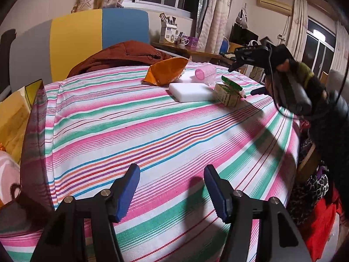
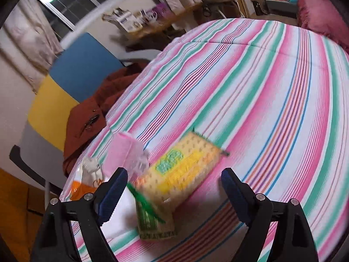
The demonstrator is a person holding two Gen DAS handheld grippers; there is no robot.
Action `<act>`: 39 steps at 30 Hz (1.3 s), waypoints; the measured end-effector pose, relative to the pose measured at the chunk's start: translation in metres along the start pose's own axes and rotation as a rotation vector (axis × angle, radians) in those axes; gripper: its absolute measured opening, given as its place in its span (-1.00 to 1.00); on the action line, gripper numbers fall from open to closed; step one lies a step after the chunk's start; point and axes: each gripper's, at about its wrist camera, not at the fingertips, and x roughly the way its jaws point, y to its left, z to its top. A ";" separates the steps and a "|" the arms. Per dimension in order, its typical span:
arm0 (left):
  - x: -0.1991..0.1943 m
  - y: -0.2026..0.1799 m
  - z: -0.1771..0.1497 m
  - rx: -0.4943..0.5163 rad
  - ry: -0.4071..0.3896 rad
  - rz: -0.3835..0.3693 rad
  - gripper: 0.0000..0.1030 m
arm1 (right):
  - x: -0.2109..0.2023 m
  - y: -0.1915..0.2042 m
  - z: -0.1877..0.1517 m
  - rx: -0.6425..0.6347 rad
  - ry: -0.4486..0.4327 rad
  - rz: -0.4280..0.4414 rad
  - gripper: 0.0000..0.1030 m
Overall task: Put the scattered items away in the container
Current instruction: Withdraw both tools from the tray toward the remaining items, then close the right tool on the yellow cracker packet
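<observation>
Left tongs [image 1: 171, 174]: jaws apart, nothing between them, over bare striped bedspread [image 1: 130, 131]. The scattered items lie well ahead of them at the bed's far side: orange snack bag [image 1: 166, 71], pink roller [image 1: 205, 73], white foam block [image 1: 190, 91], small green-topped carton [image 1: 229, 93].

Right tongs [image 2: 174, 178]: jaws wide, gripping nothing. The carton [image 2: 157, 220] and a yellow packet [image 2: 185, 170] lie on the bedspread between and just ahead of the tips; view blurred. Container not identifiable.
</observation>
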 end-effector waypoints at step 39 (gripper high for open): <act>0.033 -0.058 0.069 0.056 0.075 -0.121 0.31 | 0.056 0.034 0.026 -0.712 0.375 -0.177 0.20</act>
